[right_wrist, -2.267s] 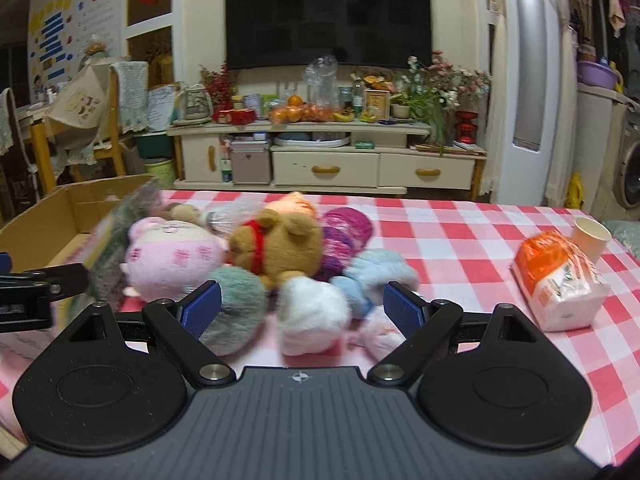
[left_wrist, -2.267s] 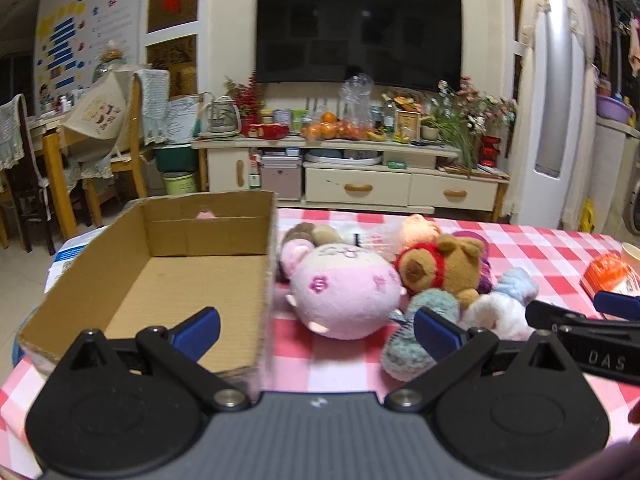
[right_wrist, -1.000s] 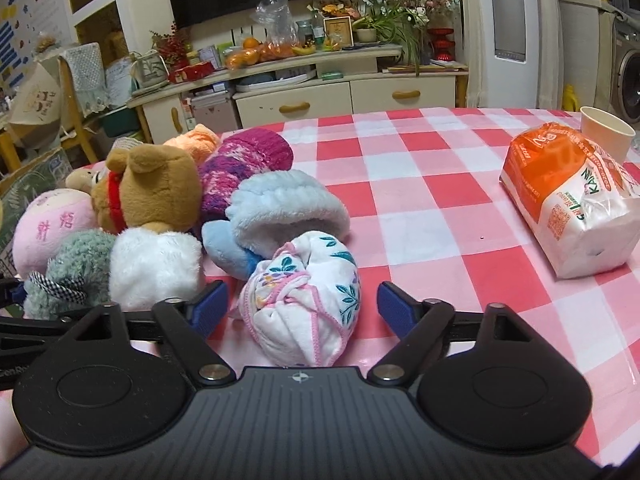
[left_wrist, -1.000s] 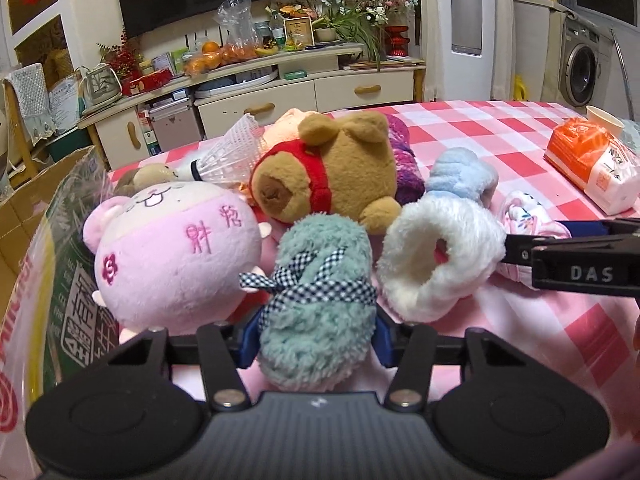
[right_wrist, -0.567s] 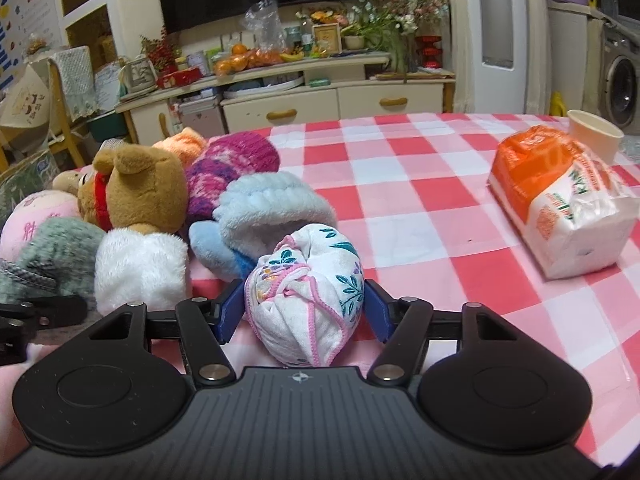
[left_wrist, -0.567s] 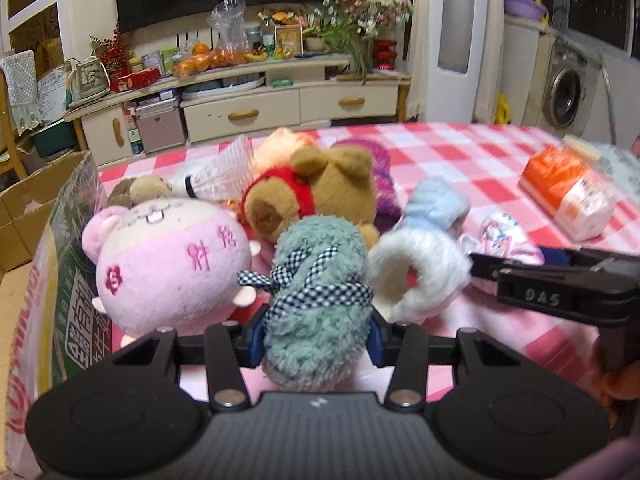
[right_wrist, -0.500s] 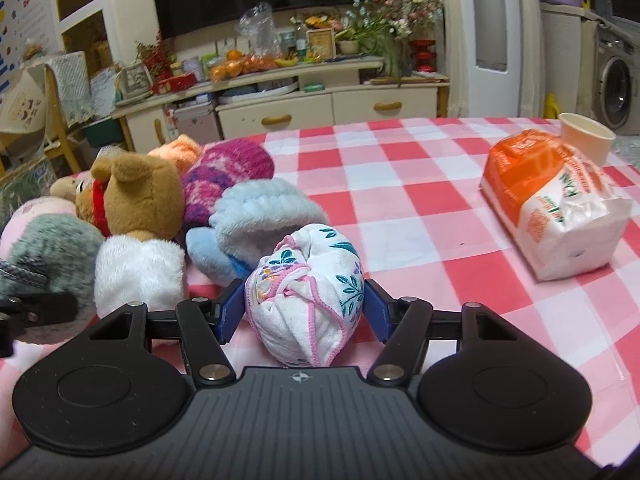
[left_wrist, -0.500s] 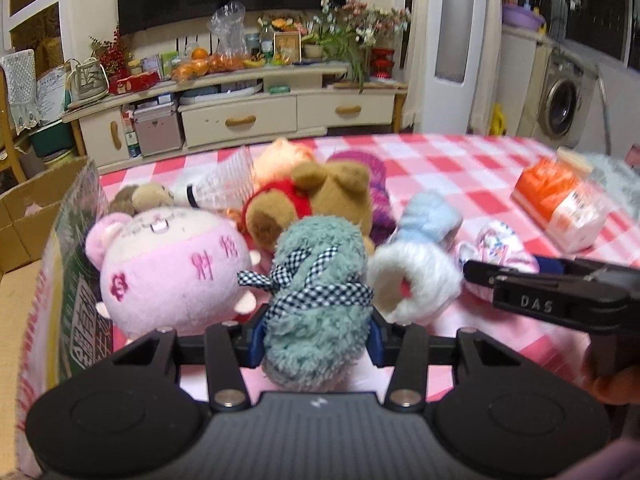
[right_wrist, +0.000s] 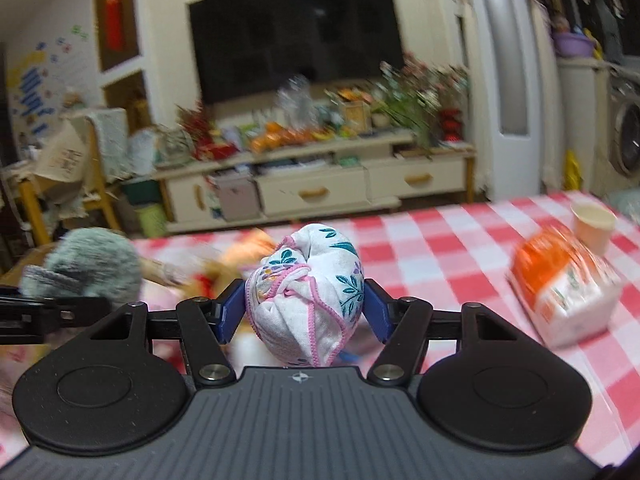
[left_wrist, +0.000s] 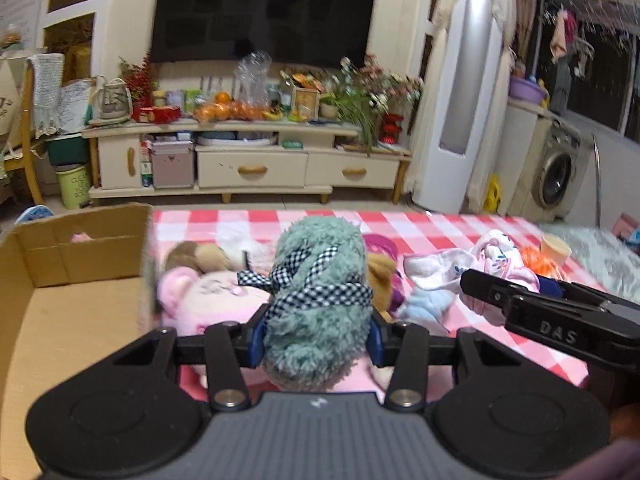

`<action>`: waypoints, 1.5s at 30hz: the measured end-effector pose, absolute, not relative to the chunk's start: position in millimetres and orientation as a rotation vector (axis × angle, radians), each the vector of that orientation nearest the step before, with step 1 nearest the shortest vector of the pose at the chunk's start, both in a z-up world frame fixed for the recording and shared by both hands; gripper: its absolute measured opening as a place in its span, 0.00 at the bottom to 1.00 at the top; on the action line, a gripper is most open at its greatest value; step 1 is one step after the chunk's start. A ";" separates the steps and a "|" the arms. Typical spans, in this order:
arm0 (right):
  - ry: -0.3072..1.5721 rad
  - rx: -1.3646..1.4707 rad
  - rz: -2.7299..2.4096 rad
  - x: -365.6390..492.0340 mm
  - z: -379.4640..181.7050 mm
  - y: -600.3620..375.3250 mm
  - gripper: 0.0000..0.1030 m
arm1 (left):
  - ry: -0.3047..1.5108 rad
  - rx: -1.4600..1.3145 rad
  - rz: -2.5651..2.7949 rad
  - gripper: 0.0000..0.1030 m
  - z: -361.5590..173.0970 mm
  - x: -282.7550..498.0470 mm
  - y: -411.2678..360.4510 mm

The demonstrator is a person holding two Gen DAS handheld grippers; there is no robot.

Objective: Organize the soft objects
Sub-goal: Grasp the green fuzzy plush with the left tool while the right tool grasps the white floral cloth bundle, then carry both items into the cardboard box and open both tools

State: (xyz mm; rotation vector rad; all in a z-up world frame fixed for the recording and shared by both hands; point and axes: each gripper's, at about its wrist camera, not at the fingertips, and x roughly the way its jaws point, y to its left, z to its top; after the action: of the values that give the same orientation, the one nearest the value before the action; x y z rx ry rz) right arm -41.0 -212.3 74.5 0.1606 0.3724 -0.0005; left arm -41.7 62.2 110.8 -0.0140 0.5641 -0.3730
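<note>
— Soft toys, mid-sort: the left gripper (left_wrist: 316,336) is clamped on a teal plush slipper (left_wrist: 318,300) with a checked bow, held up above the pile on the checked tablecloth (left_wrist: 420,224). What changed?

— Both loads have come off the table. A second ago the slipper sat among the toys with the pads closing on it; now it rides clear of them. The right gripper (right_wrist: 306,312) likewise holds a rolled floral cloth bundle (right_wrist: 308,296) pinched between its blue pads, lifted over the cloth.

— Meaning for the job?

— Two items are picked and, by the look of it, ready to travel to the cardboard box (left_wrist: 80,264), which stands open at the table's left end, just beside the pile.

— What is left behind?

— A pink plush (left_wrist: 208,300), a brown bear (left_wrist: 380,276) half hidden by the slipper, a pale blue slipper (left_wrist: 428,304) and others.

— Room to move?

— The box wall nearest the toys is the edge to clear; its floor looks mostly bare, something small and pink at the far end. The two grippers sit close together, so crossing leftward could crowd them. An orange packet (right_wrist: 560,280) and a paper cup (right_wrist: 592,224) lie well off to the right.
</note>
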 end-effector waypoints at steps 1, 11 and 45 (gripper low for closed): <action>0.362 0.156 0.022 -41.3 80.1 -204.8 0.75 | 0.557 -0.023 -0.365 0.44 112.8 -41.8 67.5; 0.340 0.132 0.274 -22.5 113.1 -127.4 0.75 | 0.521 -0.141 -0.175 0.44 116.9 -32.1 144.8; 0.402 0.086 0.420 -10.5 114.7 -78.8 1.00 | 0.476 -0.193 0.031 0.82 101.6 -34.0 199.2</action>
State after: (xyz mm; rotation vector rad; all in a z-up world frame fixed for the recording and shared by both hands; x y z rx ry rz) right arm -10.5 -78.8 114.7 0.0857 0.4020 0.4204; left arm -34.0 199.2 101.6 -0.1925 0.4763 0.0306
